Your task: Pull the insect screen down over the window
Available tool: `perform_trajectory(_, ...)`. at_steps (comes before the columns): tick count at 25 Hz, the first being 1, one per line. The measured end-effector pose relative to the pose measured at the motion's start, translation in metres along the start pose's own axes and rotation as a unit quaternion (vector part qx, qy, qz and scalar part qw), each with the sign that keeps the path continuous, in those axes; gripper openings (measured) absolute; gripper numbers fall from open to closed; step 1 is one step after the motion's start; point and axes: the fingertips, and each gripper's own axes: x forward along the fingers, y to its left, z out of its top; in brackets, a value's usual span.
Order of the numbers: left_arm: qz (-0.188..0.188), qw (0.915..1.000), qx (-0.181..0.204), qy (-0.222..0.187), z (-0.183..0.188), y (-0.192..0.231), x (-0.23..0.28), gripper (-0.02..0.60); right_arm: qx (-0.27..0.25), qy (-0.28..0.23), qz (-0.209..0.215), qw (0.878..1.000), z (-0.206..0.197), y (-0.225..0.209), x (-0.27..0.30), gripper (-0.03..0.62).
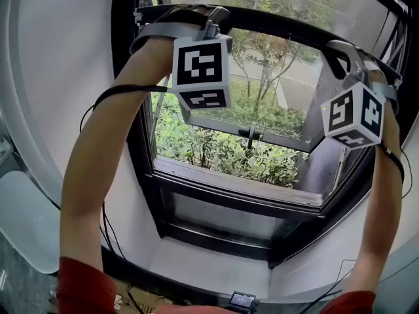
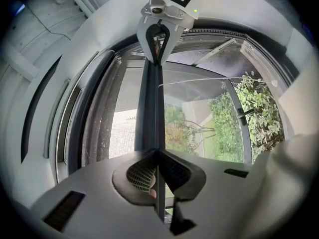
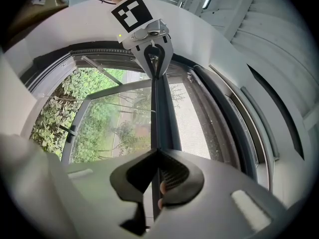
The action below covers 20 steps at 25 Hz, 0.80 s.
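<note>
The insect screen's dark pull bar (image 1: 281, 31) runs across the top of the window opening, high above the sill. My left gripper (image 1: 211, 19) is shut on its left part, and my right gripper (image 1: 346, 52) is shut on its right part. In the left gripper view the jaws of the left gripper (image 2: 157, 156) pinch the bar (image 2: 149, 113), which runs on to the right gripper (image 2: 158, 39). The right gripper view mirrors this: right gripper (image 3: 157, 156), bar (image 3: 160, 113), left gripper (image 3: 152, 56). Fine mesh (image 2: 122, 128) shows on one side of the bar, open greenery on the other.
Below the bar, the window sash (image 1: 252, 128) is tilted open outward over bushes. A black frame and deep sill (image 1: 222, 183) ring the opening, with white wall (image 1: 59, 77) on both sides. Cables hang from both arms. A small device (image 1: 243, 299) sits at the bottom edge.
</note>
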Motion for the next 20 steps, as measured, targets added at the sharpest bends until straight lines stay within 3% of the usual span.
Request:
perform_trajectory(18, -0.018, 0.9996, -0.015, -0.018, 0.006, -0.043, -0.022, 0.025, 0.026, -0.006, 0.013, 1.000, 0.005, 0.046, -0.020, 0.028)
perform_trajectory(20, -0.023, 0.9997, -0.003, -0.012, 0.002, -0.054, -0.024, 0.025, 0.027, -0.005, 0.015, 1.000, 0.006, 0.055, -0.023, 0.028)
